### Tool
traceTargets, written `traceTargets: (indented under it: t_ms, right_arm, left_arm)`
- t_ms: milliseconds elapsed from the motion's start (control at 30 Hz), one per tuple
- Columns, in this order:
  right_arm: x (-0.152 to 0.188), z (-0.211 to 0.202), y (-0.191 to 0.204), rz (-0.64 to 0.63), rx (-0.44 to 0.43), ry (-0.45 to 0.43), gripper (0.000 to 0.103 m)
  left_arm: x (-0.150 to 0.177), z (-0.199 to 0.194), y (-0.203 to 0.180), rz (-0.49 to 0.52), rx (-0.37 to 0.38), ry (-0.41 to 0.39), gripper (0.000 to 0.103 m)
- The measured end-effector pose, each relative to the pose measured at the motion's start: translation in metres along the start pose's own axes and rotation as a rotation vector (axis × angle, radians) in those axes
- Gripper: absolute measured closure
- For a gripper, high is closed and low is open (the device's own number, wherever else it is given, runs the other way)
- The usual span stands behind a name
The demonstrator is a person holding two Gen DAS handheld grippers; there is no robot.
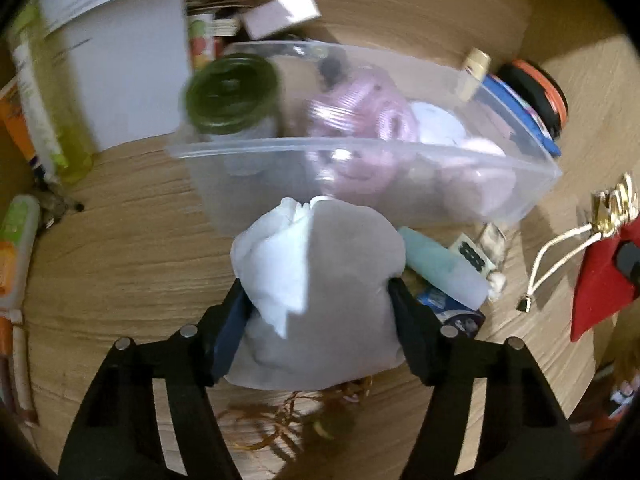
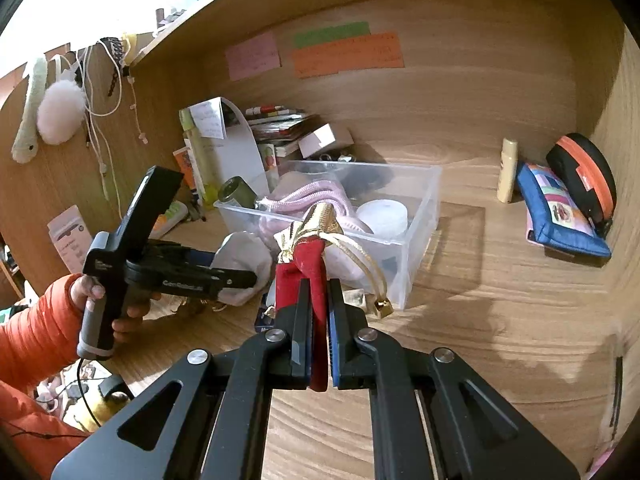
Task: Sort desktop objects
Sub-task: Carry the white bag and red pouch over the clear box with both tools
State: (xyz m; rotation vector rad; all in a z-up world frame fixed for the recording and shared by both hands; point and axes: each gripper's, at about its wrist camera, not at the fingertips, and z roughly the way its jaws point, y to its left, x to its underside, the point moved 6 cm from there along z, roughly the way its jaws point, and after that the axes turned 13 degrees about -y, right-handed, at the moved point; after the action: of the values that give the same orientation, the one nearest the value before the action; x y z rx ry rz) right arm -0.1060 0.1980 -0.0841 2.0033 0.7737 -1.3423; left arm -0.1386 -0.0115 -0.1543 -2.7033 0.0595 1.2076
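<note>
Clear plastic bin (image 1: 400,148) sits mid-desk, already part filled; we seem mid-sort, carrying items to it. Our left gripper (image 1: 316,284) squeezes a white cloth bundle (image 1: 320,280) just before its near wall, our right gripper (image 2: 319,300) pinches a red drawstring pouch (image 2: 304,268) alongside. Next, we judge, each lifts over the rim and releases

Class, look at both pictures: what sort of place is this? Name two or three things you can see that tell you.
Probably a home study desk set in a wooden alcove: sticky notes on the back wall, stacked books in the corner, and a clear storage box half filled with small belongings.
</note>
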Motion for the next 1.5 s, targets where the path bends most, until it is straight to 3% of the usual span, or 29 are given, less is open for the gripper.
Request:
traceTargets:
  t_ms: [400, 933, 1500]
  right_arm:
    - [-0.017, 0.0, -0.004, 0.024, 0.016, -0.033, 0.098]
    - [-0.041, 0.01, 0.007, 0.006, 0.033, -0.067, 0.098]
    - [-0.073, 0.031, -0.018, 0.042, 0.086, -0.114, 0.098]
  left_arm:
    - [-0.012, -0.041, 0.023, -0.165, 0.09, -0.103, 0.047]
    - [-0.042, -0.098, 0.018, -0.177, 0.128, -0.285, 0.048]
    - [-0.092, -0.082, -0.002, -0.209, 0.218, -0.343, 0.048]
